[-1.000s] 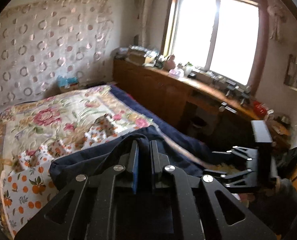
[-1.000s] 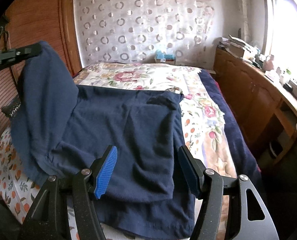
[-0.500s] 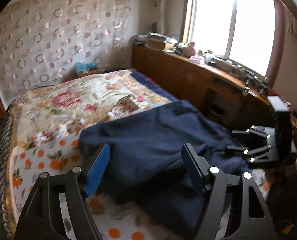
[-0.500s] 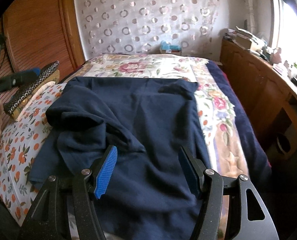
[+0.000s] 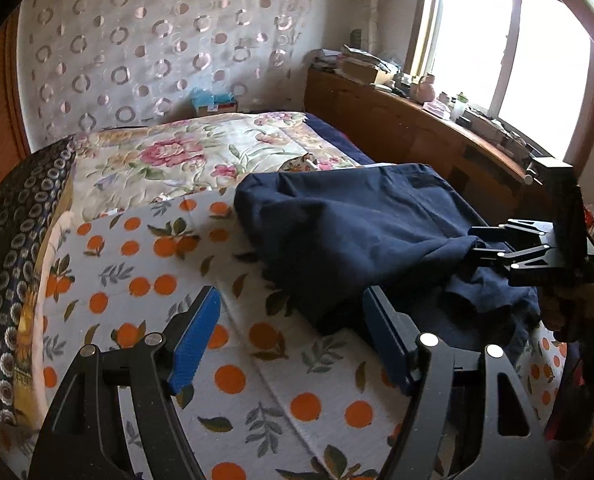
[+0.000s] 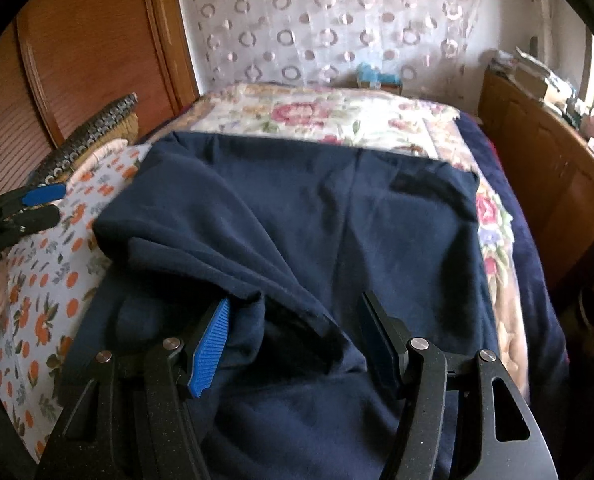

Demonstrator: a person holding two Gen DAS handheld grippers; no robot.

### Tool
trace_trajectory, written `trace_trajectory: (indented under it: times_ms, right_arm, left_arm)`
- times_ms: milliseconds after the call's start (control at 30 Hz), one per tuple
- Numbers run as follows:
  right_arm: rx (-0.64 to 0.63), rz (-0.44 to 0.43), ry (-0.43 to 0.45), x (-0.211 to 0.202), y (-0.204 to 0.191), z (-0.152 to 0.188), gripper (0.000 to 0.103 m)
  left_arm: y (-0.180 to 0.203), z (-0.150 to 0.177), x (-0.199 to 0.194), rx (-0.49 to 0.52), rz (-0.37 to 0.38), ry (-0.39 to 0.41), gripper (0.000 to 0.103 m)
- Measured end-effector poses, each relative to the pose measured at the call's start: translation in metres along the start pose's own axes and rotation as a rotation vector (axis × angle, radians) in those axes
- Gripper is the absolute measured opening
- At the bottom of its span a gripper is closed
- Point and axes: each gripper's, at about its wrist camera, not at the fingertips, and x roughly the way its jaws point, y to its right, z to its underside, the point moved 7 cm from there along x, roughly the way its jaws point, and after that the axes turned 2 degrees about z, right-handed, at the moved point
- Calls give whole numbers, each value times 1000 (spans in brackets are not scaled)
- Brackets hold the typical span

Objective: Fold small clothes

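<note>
Bare orange-print sheet (image 5: 145, 280) beside garment (image 5: 357, 232)

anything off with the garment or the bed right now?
The navy garment isn't flat: its left side is flopped over in a loose diagonal fold with bunched cloth near the right gripper. Both grippers are open; the left gripper is over the orange-print sheet. Nothing damaged.

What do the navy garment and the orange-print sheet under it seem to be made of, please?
The navy garment looks like soft matte knit, perhaps fleece or jersey: it drapes in thick, rounded folds without shine. The orange-print sheet appears to be a thin printed woven cloth, likely cotton, lying flat with a dull finish.
</note>
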Motion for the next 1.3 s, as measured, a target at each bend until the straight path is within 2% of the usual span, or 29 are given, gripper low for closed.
trace_trajectory:
  times_ms: [167, 233, 333, 367, 433, 500, 600, 933, 1167, 1300]
  right_arm:
    - [12, -15, -14, 7, 4, -7, 65]
    - [4, -21, -11, 5, 3, -8, 61]
    - [-15, -31, -12, 6, -9, -5, 52]
    - [-24, -34, -14, 5, -12, -3, 45]
    - [-33, -24, -17, 4, -14, -1, 41]
    - [-29, -25, -21, 3, -15, -1, 22]
    - [-41, -34, -4, -4, -19, -3, 13]
    - [-48, -71, 187, -81, -47, -21, 11]
    - [-63, -68, 262, -131, -53, -18, 11]
    - [-54, -20, 276, -150, -42, -8, 11]
  left_arm:
    - [-6, 2, -2, -7, -3, 4, 74]
    - [-7, 3, -2, -6, -6, 7, 74]
    - [-7, 3, -4, -5, -9, 12, 74]
    - [-7, 3, -5, -6, -9, 13, 74]
    - [-7, 5, -7, -7, -11, 13, 74]
    - [-8, 5, -8, -10, -13, 12, 74]
    - [-10, 7, -12, -17, -15, 19, 74]
    - [-9, 8, -26, -33, -15, 44, 74]
    - [-3, -1, -37, -23, -9, 76, 74]
    - [4, -2, -38, -13, 0, 79, 74]
